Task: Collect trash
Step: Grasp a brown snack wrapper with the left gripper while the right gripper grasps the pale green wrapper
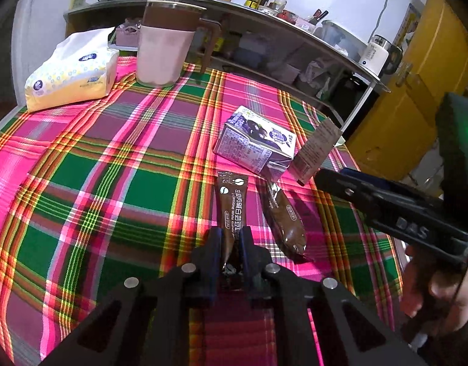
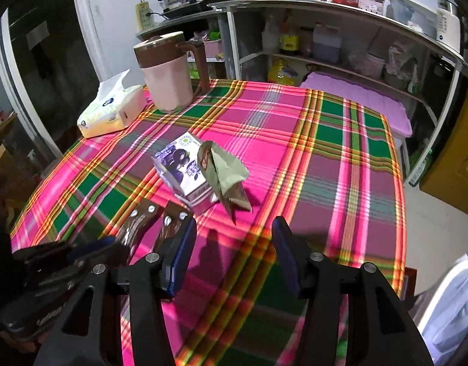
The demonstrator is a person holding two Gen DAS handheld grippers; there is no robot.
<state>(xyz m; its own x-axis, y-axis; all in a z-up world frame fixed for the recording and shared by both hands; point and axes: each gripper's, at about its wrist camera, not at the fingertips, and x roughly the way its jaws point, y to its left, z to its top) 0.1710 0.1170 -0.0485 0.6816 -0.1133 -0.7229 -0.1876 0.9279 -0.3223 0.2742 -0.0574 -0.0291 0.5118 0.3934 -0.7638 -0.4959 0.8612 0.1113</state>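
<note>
My left gripper [image 1: 231, 238] is shut on the near end of a brown coffee sachet [image 1: 231, 204] that lies on the plaid tablecloth [image 1: 112, 183]. A second brown sachet [image 1: 284, 222] lies just right of it. Behind them rests a purple milk carton [image 1: 255, 143] on its side, with a torn wrapper [image 1: 318, 149] leaning at its right. My right gripper [image 2: 234, 238] is open and empty, above the cloth in front of the carton [image 2: 182, 164] and the wrapper [image 2: 225, 174]. Both sachets [image 2: 142, 222] show at its left.
A pink jug with a brown lid [image 1: 163, 48] and a tissue pack [image 1: 72, 73] stand at the table's far left. A metal shelf rack [image 2: 340, 45] with bottles stands behind. A white bin [image 2: 453, 311] sits at the table's right.
</note>
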